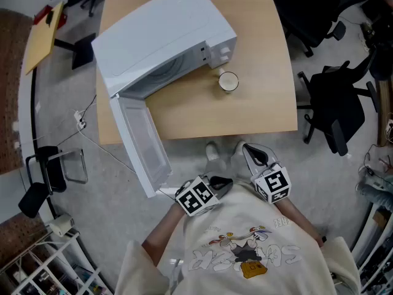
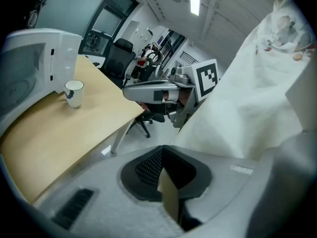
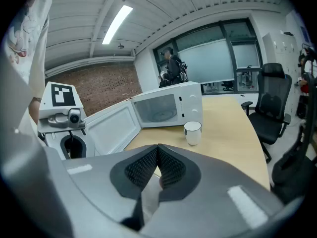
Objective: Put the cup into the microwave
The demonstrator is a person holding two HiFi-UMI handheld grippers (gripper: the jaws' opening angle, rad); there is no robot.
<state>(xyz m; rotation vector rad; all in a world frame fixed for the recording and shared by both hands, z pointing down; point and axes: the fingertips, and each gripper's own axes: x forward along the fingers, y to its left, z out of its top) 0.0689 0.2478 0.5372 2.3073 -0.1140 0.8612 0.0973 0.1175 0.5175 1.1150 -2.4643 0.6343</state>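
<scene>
Toward the far-left corner of the bench (image 1: 258,103), a boxy white microwave (image 1: 166,35) sits at a slant on the pale, smooth wood-grain top. Its flat rectangular door (image 1: 144,143) is swung fully open and reaches out past the near-left corner, over the grey floor. The right gripper view shows a round glass turntable inside the cavity.

The cup (image 1: 228,82) is a small white cylinder, glossy like ceramic, with a thin dark line round its rim. It stands upright on the bare wood just beside the microwave's right front corner, by the control panel, about midway between the near and far edges and outside the cavity.

Both grippers are held off the near edge, close to the person's cream sweatshirt (image 1: 245,251). The left gripper (image 2: 162,151) is clenched: its black pads with a fine mesh-like texture meet in a seam within a matte grey shell, and nothing is between them. The right gripper (image 3: 158,149) is clenched likewise, with nothing in it. Each carries a white cube with black square markers.
</scene>
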